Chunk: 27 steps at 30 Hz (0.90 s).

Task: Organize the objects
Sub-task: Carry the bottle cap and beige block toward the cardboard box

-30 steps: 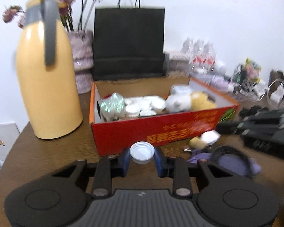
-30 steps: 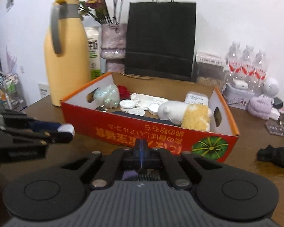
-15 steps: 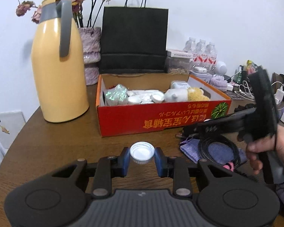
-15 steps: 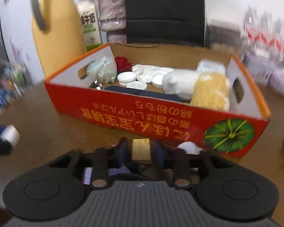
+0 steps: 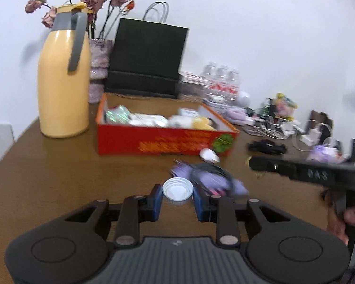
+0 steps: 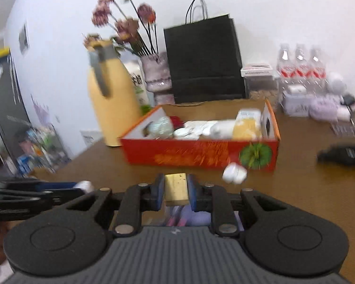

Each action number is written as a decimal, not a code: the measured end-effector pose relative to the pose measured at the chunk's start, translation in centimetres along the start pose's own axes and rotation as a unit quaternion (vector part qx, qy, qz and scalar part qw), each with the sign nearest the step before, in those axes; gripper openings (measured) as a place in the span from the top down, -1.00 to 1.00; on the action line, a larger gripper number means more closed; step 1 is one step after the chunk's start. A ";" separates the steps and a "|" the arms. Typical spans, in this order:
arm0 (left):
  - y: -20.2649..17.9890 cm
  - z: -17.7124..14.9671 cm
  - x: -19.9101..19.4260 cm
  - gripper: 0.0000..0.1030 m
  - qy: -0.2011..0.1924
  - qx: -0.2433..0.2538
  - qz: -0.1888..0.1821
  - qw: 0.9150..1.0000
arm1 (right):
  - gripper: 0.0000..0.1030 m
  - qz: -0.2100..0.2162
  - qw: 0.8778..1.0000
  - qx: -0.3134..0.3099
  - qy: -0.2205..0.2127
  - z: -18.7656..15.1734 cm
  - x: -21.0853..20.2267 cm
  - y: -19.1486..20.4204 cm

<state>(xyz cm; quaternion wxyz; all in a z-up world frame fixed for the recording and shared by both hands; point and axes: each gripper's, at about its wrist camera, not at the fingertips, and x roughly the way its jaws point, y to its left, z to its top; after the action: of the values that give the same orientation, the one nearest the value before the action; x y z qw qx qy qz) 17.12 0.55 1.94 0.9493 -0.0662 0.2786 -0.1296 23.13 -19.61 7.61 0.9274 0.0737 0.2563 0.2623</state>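
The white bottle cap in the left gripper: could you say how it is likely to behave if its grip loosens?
The white bottle cap looks thin and hollow, so probably very light. Its round rim suggests it could roll off if dropped on edge. The left gripper pinches only its sides, so it may pop out if squeezed hard.

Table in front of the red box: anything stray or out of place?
Yes. A small white item lies loose on the table against the red box front, and a purple cloth with a black cable on it sits crumpled nearby. Everything else is upright; no spills.
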 end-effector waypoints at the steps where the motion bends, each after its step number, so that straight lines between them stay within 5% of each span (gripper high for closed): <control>1: -0.5 -0.6 -0.5 0.48 0.003 -0.003 -0.002 1.000 | 0.59 0.007 1.000 0.022 0.001 -1.2 -1.3 -0.1; 7: -2.8 -2.4 -2.2 0.48 0.015 0.021 0.013 1.000 | 0.59 0.015 0.998 0.061 0.024 -5.0 -4.3 -0.7; 16: -2.5 -2.4 -1.2 0.48 0.017 0.018 0.008 1.000 | 0.59 -0.014 0.998 0.052 0.025 -5.4 -4.1 -0.7; 21: -0.4 0.7 2.4 0.48 0.011 0.025 0.004 1.000 | 0.59 -0.020 1.000 0.006 0.008 -0.8 -1.6 -0.6; 27: 4.7 10.4 11.7 0.48 0.004 0.042 0.018 0.999 | 0.59 -0.008 0.997 -0.071 -0.006 9.5 7.2 -2.1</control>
<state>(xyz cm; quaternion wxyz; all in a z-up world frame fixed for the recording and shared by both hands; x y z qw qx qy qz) 33.23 2.32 3.71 0.9522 -0.0212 0.2782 -0.1245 34.26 -17.59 12.08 0.9337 0.0069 0.2322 0.2726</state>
